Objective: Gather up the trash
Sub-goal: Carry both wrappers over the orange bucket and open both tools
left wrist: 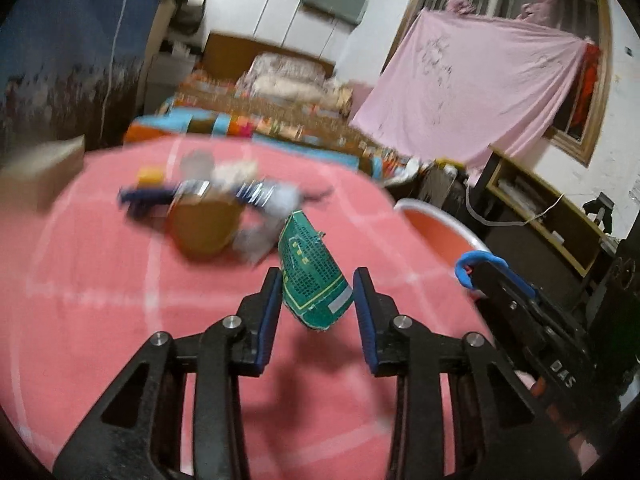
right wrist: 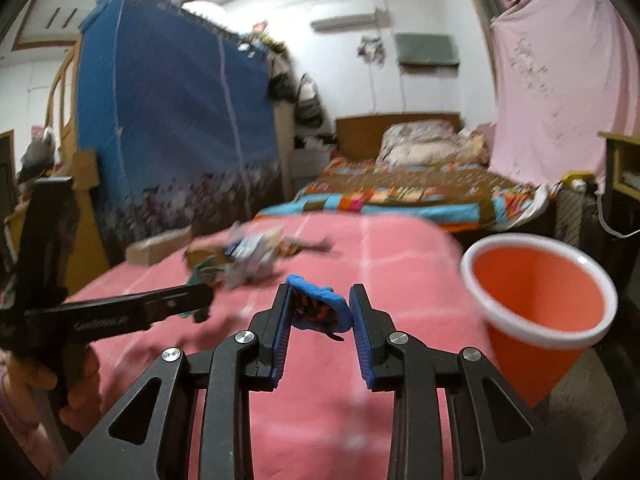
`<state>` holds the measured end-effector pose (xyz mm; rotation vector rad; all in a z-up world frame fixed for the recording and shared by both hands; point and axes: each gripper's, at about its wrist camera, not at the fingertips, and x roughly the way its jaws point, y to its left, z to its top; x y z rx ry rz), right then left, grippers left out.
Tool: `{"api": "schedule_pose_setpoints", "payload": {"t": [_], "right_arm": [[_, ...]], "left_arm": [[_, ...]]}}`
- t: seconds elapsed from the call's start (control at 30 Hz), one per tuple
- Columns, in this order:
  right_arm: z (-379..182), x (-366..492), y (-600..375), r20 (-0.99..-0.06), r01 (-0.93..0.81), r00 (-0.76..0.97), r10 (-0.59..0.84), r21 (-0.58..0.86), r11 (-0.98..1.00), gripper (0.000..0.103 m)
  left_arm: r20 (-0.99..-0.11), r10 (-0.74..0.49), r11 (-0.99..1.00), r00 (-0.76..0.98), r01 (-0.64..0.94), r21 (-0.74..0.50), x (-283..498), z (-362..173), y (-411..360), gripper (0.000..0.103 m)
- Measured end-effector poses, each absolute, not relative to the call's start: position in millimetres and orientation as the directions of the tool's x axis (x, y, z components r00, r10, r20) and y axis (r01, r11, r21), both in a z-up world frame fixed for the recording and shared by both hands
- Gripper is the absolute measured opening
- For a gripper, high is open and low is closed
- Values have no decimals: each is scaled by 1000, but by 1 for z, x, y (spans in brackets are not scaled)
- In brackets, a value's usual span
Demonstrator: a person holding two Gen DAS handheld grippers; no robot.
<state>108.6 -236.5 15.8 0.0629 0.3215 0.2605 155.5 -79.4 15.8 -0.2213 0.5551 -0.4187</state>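
Observation:
My left gripper (left wrist: 318, 282) is shut on a flattened green carton (left wrist: 314, 280), held tilted above the pink tablecloth (left wrist: 100, 300). In the right wrist view the left gripper (right wrist: 200, 300) shows side-on at the left, with the green carton (right wrist: 200, 276) at its tip. My right gripper (right wrist: 320, 300) is shut on a crumpled blue wrapper (right wrist: 320, 306) with an orange print, just left of the orange bin (right wrist: 532, 292). From the left wrist the right gripper (left wrist: 480, 276) and its blue wrapper (left wrist: 476, 260) appear in front of the bin (left wrist: 436, 232). A blurred trash pile (left wrist: 208, 208) (right wrist: 248, 256) lies farther back on the cloth.
A cardboard box (left wrist: 40, 176) (right wrist: 156, 248) sits at the table's far left edge. Beyond the table are a bed (right wrist: 400, 188), a blue fabric wardrobe (right wrist: 172, 120) and a wooden shelf (left wrist: 540, 208) at the right. A gloved hand (right wrist: 80, 392) holds the left gripper's handle.

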Motion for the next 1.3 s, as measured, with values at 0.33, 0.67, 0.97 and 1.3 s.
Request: {"api": "schedule_pose_setpoints", "payload": {"t": [0.33, 0.67, 0.97, 1.3], "right_arm": [[50, 131, -315, -96, 17, 995, -5, 125, 992, 27], [30, 151, -398, -166, 233, 966, -198, 223, 947, 28], [4, 160, -424, -295, 303, 929, -225, 255, 918, 29], [-11, 173, -437, -389, 332, 897, -207, 286, 899, 37]], "left_arm": [[-248, -549, 836, 798, 521, -174, 184, 68, -161, 18], [-361, -643, 759, 676, 627, -178, 228, 59, -239, 18], [-551, -632, 751, 545, 604, -265, 269, 23, -294, 18], [-661, -575, 787, 482, 548, -285, 285, 3, -316, 23]]}}
